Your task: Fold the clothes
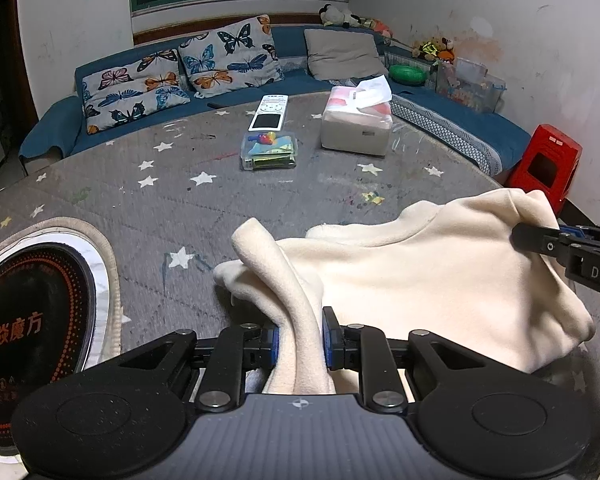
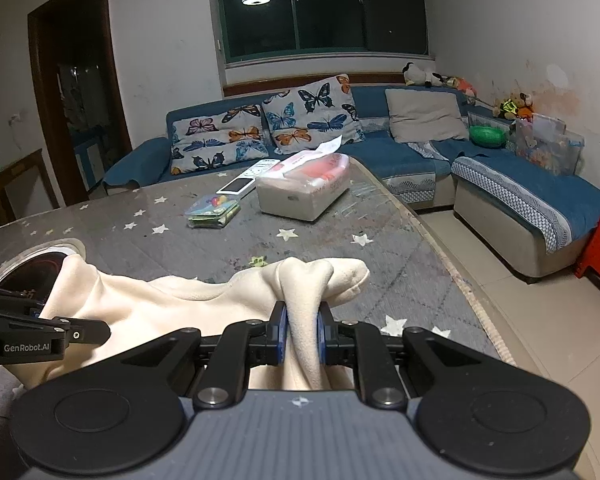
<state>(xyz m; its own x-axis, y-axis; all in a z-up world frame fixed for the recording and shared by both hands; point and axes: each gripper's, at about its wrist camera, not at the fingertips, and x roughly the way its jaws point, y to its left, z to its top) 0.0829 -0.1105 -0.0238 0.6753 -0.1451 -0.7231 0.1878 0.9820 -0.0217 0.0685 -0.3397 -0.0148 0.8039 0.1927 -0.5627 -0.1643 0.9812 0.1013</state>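
Left-wrist view: the left gripper (image 1: 300, 338), low centre, has both blue-padded fingers pressed against a bunched fold of the cream fleece garment (image 1: 440, 280), which spreads from there to the right over the grey star-print table cover (image 1: 160, 184). At the right edge the right gripper (image 1: 540, 240) bears the partial lettering "DAS". The black round cooktop (image 1: 32, 320), lower left, carries orange Chinese characters. Right-wrist view: the right gripper (image 2: 302, 340) pinches another fold of the garment (image 2: 172, 300) at lower centre. At the left edge the left gripper (image 2: 96, 330) reads "GenRobot.AI". The white tissue box (image 2: 304, 196) sits mid-frame.
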